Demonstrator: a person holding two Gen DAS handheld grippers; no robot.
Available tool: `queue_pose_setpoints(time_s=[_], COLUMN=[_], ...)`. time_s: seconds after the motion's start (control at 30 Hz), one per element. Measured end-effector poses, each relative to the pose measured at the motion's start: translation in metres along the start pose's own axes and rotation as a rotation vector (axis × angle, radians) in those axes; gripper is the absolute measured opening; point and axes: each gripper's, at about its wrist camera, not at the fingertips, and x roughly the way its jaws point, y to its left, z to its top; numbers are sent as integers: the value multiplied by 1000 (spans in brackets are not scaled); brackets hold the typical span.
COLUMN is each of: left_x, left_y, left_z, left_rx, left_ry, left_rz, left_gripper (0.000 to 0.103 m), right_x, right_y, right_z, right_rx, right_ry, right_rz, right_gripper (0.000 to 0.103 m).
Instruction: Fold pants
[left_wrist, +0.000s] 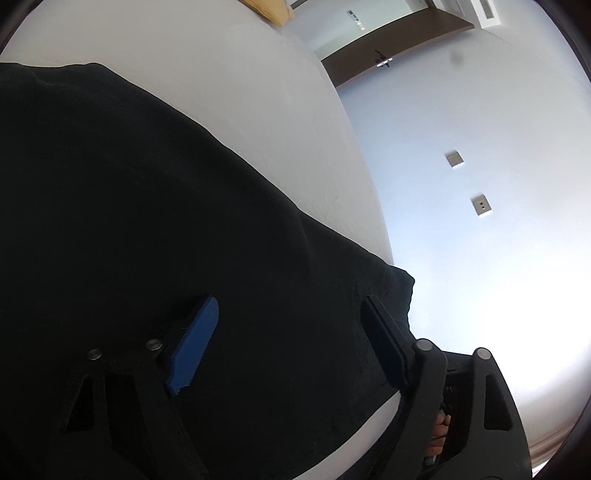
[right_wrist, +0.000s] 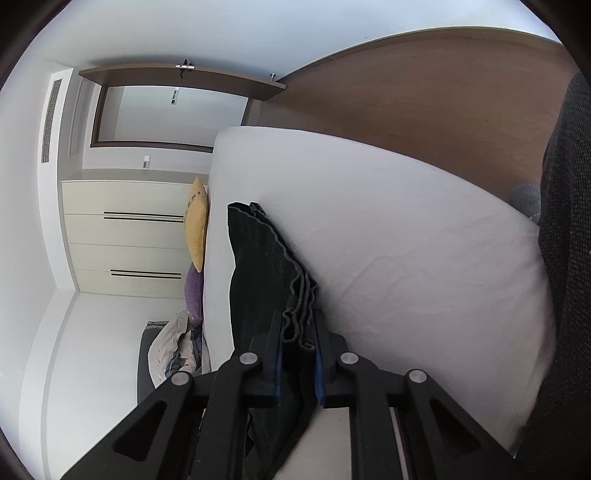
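Now the right tongs (right_wrist: 298, 347) are pinched narrow on a bunched, many-layered edge of the pants (right_wrist: 258, 266), the ruffled hem squeezed between the blue pads. Beyond them the dark cloth runs away along the bed (right_wrist: 406, 240), lying on the white sheet. Over on the other side, the left tongs (left_wrist: 291, 332) stand wide, black fabric spread flat under and between the fingers (left_wrist: 195, 343), nothing gripped; the pants' corner sits just past the far finger at the bed's edge. Looks like a mid-fold regrasp: one end secured, the other waiting. Next, I'd say, the left must close on that near corner so both can lift and carry together. Farther off, a yellow cushion (right_wrist: 196, 221) leans beside the bed.
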Motion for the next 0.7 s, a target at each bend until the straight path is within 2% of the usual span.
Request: queue_pose_setpoints(time_s=[0.03, 0.07, 0.13, 0.17, 0.5, 0.6, 0.7], left_x=[4, 5, 6, 6, 19, 20, 22], left_y=[0, 1, 4, 4, 26, 34, 42], left_z=[3, 3, 3, 3, 1, -1, -3], left_rx=[-2, -3, -12, -14, -59, -70, -85], left_ry=[4, 5, 2, 2, 34, 37, 33], left_rz=[5, 7, 11, 8, -1, -3, -18], left_gripper=[63, 59, 42, 39, 29, 21, 16], right_x=[0, 0, 0, 0, -1, 6, 27], right_y=[2, 4, 6, 8, 34, 68, 124], right_z=[0, -1, -2, -3, -9, -22, -62], right_rx=[-11, -23, -43, -55, -199, -346, -635], right_ry=[-1, -3, -5, -6, -29, -29, 23], right_rz=[-6, -14, -29, -39, -158, -206, -225], right_gripper=[14, 14, 13, 13, 13, 13, 13])
